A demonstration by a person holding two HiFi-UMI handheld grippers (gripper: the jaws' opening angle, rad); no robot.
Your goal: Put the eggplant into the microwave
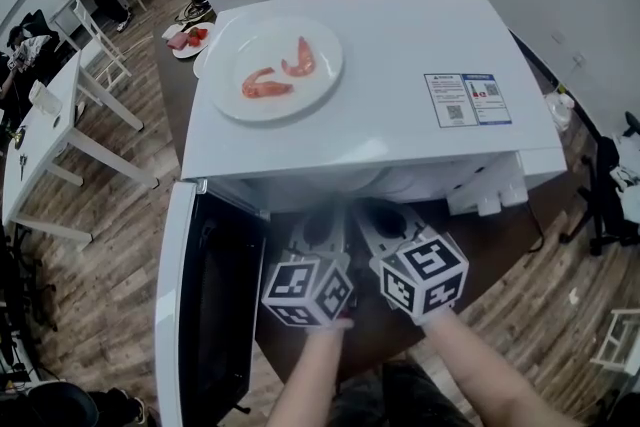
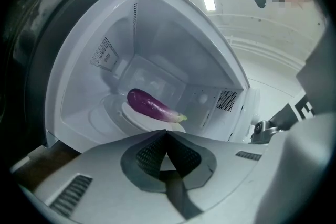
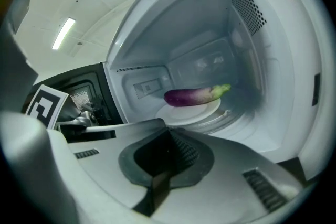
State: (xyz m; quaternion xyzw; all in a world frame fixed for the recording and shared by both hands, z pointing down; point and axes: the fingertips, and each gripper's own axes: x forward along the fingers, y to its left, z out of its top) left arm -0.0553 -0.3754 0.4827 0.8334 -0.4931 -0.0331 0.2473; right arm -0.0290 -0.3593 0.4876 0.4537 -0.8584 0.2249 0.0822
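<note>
Purple eggplant (image 2: 149, 105) lies on a white plate (image 3: 202, 108) inside the open white microwave (image 1: 400, 45), its green stem toward the right wall. Just outside the opening, apart from the eggplant, the left gripper (image 2: 165, 132) has its jaws together, empty; the right gripper (image 3: 169, 130) is likewise closed on nothing.

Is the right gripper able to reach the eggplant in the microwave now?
Probably yes: the door stands open and nothing lies between the right gripper and the eggplant on its plate, though its shut jaws must open.
</note>
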